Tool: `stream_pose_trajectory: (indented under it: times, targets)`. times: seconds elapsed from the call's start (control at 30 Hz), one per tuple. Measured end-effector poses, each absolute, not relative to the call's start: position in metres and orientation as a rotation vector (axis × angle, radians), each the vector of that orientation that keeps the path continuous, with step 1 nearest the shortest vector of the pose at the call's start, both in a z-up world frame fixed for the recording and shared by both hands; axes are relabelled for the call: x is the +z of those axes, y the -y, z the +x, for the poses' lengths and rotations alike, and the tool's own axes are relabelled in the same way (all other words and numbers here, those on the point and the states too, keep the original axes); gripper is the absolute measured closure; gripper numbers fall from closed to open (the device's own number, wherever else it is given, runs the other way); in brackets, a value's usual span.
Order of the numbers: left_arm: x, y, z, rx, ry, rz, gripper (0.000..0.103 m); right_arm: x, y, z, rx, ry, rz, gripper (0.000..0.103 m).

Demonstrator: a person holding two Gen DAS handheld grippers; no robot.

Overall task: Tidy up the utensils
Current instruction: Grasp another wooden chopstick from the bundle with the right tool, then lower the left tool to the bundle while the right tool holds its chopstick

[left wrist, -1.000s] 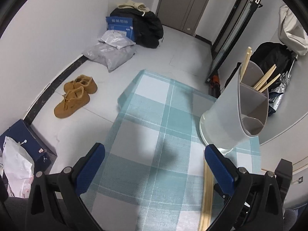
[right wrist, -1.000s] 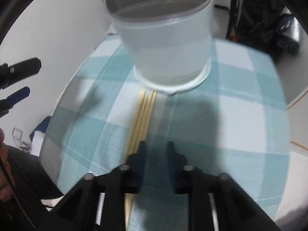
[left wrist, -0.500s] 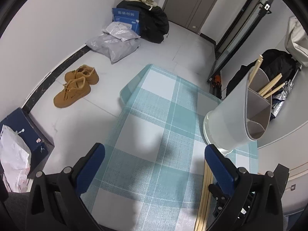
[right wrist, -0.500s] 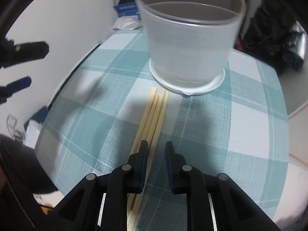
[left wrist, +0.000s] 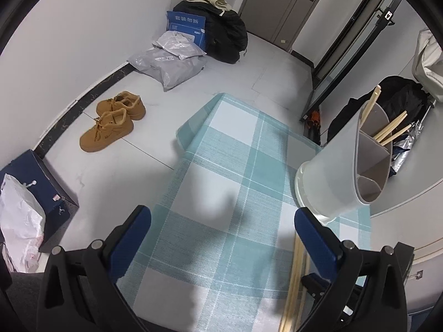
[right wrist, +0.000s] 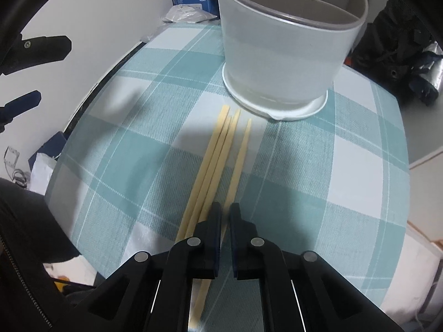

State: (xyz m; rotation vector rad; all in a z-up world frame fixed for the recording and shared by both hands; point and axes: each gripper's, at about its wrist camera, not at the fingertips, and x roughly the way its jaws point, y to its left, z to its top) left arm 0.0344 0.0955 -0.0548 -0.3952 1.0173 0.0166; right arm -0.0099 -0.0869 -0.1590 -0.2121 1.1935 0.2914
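A white divided utensil holder [right wrist: 282, 55] stands on the teal checked tablecloth [right wrist: 318, 171]. In the left wrist view the holder [left wrist: 340, 171] has a few chopsticks [left wrist: 390, 130] in its far compartments. Three loose chopsticks [right wrist: 213, 160] lie together in front of it, also seen low in the left wrist view [left wrist: 295, 276]. A single chopstick [right wrist: 241, 160] lies slightly apart to their right, its near end between the fingers of my right gripper [right wrist: 225, 213], whose jaws are closing tight on it. My left gripper [left wrist: 221, 221] hovers open over the cloth, holding nothing.
The table's left edge drops to a floor with tan shoes [left wrist: 113, 121], grey parcels [left wrist: 169, 66], a blue box [left wrist: 36, 182] and a white bag [left wrist: 19, 221]. Black bags [left wrist: 387, 102] lie beyond the holder. A person's dark clothing [right wrist: 27, 221] is at lower left.
The right gripper's jaws have narrowed from a small gap to nearly touching, around the rightmost chopstick, which now lies apart from the other three. The left gripper stays open.
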Motion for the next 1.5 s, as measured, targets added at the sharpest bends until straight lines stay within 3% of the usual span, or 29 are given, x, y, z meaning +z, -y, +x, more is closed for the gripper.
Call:
stream_pose_trajectory:
  times: [0.3,0.63,0.77,0.93,0.97,1.03,1.07,1.5]
  targets:
    - [-0.056,-0.101,0.032,0.02,-1.025,-0.425,0.001,-0.156,0.117,-0.036,0.312,-1.231,-0.212,0.101]
    - [-0.059,-0.101,0.034,0.021,-1.035,-0.435,0.002,-0.161,0.116,-0.005,0.307,-1.197,-0.174,0.094]
    - [-0.061,-0.101,0.033,0.034,-1.034,-0.418,0.001,-0.16,0.111,0.016,0.292,-1.163,-0.151,0.081]
    - [-0.065,-0.095,0.033,0.038,-1.045,-0.37,0.001,-0.159,0.111,0.038,0.286,-1.135,-0.123,0.081]
    - [-0.065,-0.094,0.033,0.032,-1.05,-0.361,0.001,-0.16,0.111,0.041,0.287,-1.131,-0.104,0.081]
    - [-0.067,-0.088,0.034,0.016,-1.059,-0.33,0.002,-0.16,0.116,0.045,0.265,-1.124,-0.078,0.098]
    - [-0.068,-0.084,0.034,0.014,-1.058,-0.309,0.002,-0.16,0.12,0.046,0.258,-1.117,-0.061,0.099]
    - [-0.086,-0.017,0.027,-0.183,-1.136,-0.09,0.003,-0.12,0.192,0.04,0.289,-0.944,0.294,0.101]
